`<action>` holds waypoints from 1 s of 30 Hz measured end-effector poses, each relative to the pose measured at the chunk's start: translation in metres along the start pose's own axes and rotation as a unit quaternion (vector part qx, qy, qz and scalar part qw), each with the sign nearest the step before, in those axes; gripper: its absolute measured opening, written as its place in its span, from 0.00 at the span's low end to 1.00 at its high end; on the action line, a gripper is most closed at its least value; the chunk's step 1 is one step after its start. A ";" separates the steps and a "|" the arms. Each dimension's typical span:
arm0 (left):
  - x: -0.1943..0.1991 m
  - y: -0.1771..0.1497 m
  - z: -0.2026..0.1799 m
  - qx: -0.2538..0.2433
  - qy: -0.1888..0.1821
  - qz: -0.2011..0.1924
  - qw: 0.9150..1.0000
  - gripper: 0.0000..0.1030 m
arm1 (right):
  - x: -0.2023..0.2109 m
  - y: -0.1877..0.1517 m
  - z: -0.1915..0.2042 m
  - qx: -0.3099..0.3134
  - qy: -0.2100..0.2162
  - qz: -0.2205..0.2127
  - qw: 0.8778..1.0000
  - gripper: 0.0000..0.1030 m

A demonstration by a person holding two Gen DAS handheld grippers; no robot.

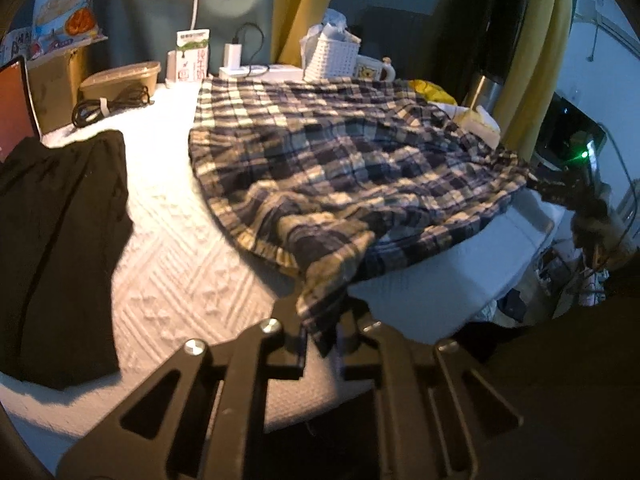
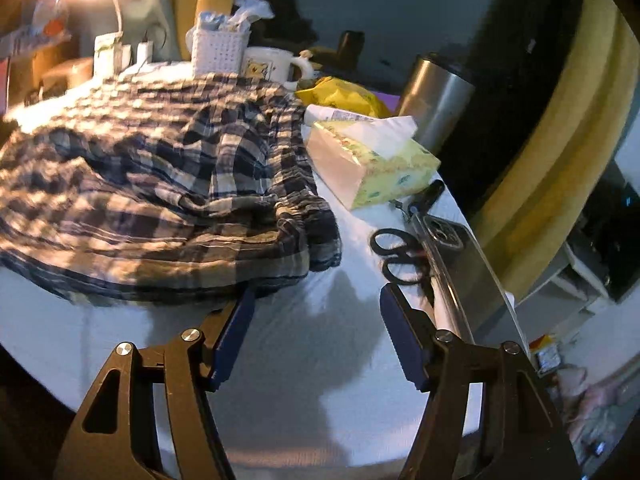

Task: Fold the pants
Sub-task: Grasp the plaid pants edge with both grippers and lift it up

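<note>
The plaid pants (image 1: 340, 160) lie rumpled across the white textured cloth on the table (image 1: 172, 264). My left gripper (image 1: 320, 328) is shut on a hanging corner of the plaid pants at the table's near edge. In the right wrist view the plaid pants (image 2: 160, 184) are bunched up on the left, with the gathered waistband toward the middle. My right gripper (image 2: 316, 300) is open and empty. Its left fingertip (image 2: 240, 312) is at the near edge of the fabric, and I cannot tell whether it touches.
A black garment (image 1: 56, 248) lies at the left. A tissue pack (image 2: 372, 160), scissors (image 2: 396, 252), a phone (image 2: 448, 236) and a steel cup (image 2: 436, 96) sit at the right. A white basket (image 1: 332, 56), mug (image 1: 374, 68), lamp, chargers and a bowl (image 1: 120, 80) line the back.
</note>
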State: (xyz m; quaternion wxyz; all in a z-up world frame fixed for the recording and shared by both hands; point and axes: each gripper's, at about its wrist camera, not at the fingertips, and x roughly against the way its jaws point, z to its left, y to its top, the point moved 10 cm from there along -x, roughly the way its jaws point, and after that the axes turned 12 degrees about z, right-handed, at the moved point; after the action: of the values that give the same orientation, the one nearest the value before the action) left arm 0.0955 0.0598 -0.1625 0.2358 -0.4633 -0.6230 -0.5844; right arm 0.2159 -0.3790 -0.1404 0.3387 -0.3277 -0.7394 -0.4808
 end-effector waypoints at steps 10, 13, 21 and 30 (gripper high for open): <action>0.020 0.028 0.005 0.013 -0.003 -0.024 1.000 0.09 | -0.013 0.032 0.025 -0.005 0.079 -0.040 0.996 0.24; 0.024 0.037 0.008 0.020 0.001 -0.030 0.999 0.09 | -0.005 0.036 0.026 -0.003 0.087 -0.052 0.995 0.23; 0.034 0.066 0.015 0.023 0.015 -0.057 0.998 0.09 | 0.022 0.062 0.011 -0.027 0.092 -0.089 0.991 0.22; 0.058 0.127 0.032 0.011 0.036 -0.105 0.994 0.09 | 0.050 0.115 -0.011 -0.054 0.093 -0.147 0.983 0.21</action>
State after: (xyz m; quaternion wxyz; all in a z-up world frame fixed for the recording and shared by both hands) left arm 0.1856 0.0937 -0.0559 0.2004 -0.3712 -0.6657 -0.6155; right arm 0.2836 -0.3442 -0.0397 0.3129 -0.1870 -0.7177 -0.5933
